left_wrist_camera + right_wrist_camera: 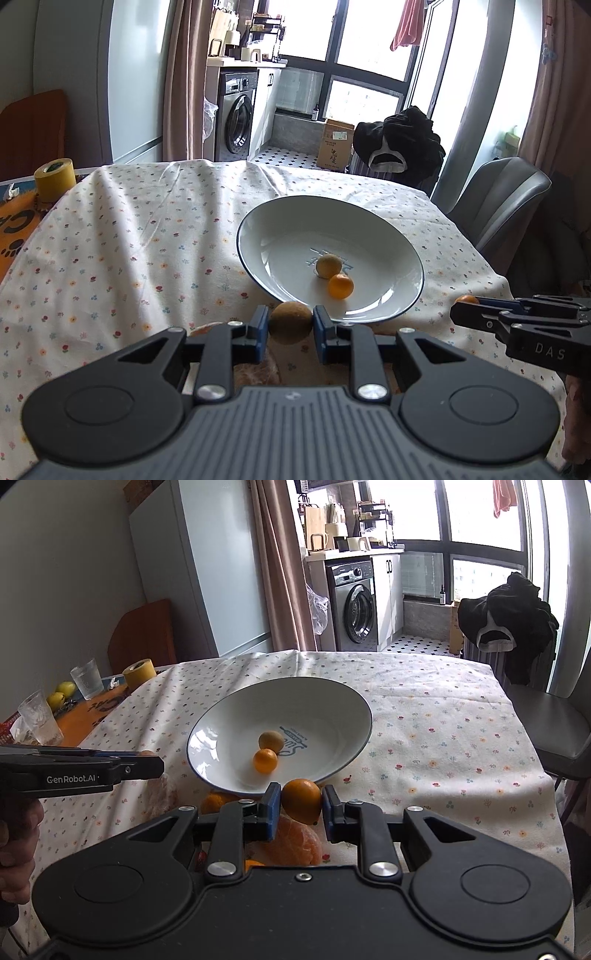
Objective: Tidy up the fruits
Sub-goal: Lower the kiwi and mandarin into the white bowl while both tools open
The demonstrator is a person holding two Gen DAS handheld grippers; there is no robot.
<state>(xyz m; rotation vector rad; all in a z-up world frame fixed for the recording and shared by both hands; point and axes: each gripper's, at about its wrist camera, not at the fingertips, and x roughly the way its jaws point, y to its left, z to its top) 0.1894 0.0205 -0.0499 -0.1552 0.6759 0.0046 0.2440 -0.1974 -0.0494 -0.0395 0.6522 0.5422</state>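
A white plate (384,236) (332,698) with a dark rim sits on the flowered tablecloth. In it lie a small tan fruit (328,266) (271,740) and a small orange (340,286) (265,760), touching. My left gripper (290,325) is shut on a round brown fruit (290,323), just short of the plate's near rim. My right gripper (301,803) is shut on an orange (301,799), also at the near rim. Beneath it lie a peeled orange (299,843) and another orange (216,801) on the cloth.
A yellow tape roll (54,179) (138,672), glasses (86,679) and yellow fruit (61,694) stand at the table's left end. A grey chair (506,199) (546,720) is at the right. Dark clothes (402,144) hang beyond the far edge.
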